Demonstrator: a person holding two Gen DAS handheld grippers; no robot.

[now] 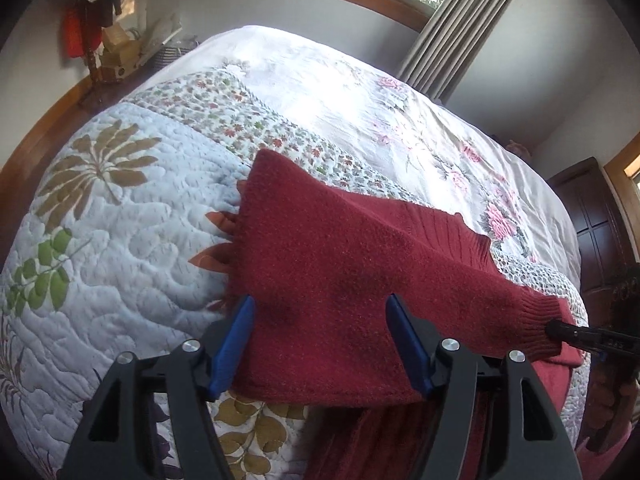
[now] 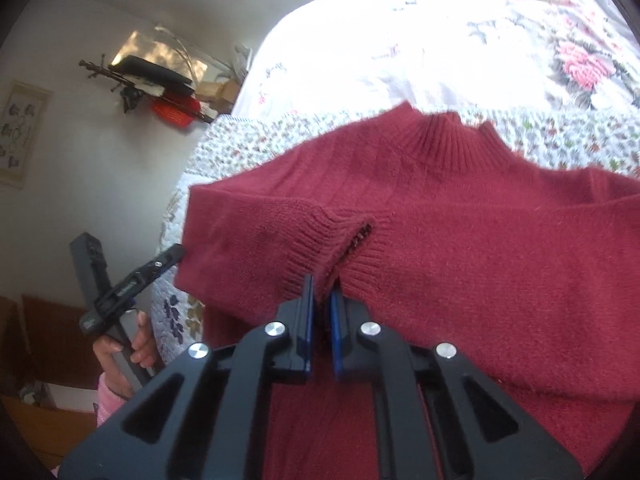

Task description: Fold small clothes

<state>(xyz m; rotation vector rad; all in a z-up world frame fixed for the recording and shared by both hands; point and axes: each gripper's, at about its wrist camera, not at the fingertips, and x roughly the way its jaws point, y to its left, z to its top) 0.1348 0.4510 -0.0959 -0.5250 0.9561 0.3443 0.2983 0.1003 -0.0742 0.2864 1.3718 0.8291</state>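
Note:
A dark red knitted sweater [image 2: 440, 260] lies flat on the quilted bed [image 1: 120, 232], its ribbed collar [image 2: 452, 140] toward the far side. Both sleeves are folded across the chest, and their ribbed cuffs [image 2: 316, 240] meet in the middle. My right gripper [image 2: 323, 292] is shut on the cuff; its tip also shows in the left wrist view [image 1: 560, 328]. My left gripper [image 1: 322, 320] is open, its blue fingers [image 1: 236, 340] straddling the folded sleeve [image 1: 340, 264] at the sweater's left edge. A hand [image 2: 136, 344] holds that left gripper [image 2: 160, 266].
The bed's far half is covered by a white sheet with pink roses [image 1: 472, 184]. A wooden bed frame [image 1: 52, 128] runs along the left. A coat rack with a red item [image 1: 80, 28], a grey curtain [image 1: 452, 28] and a dark cabinet [image 1: 592, 216] stand around the bed.

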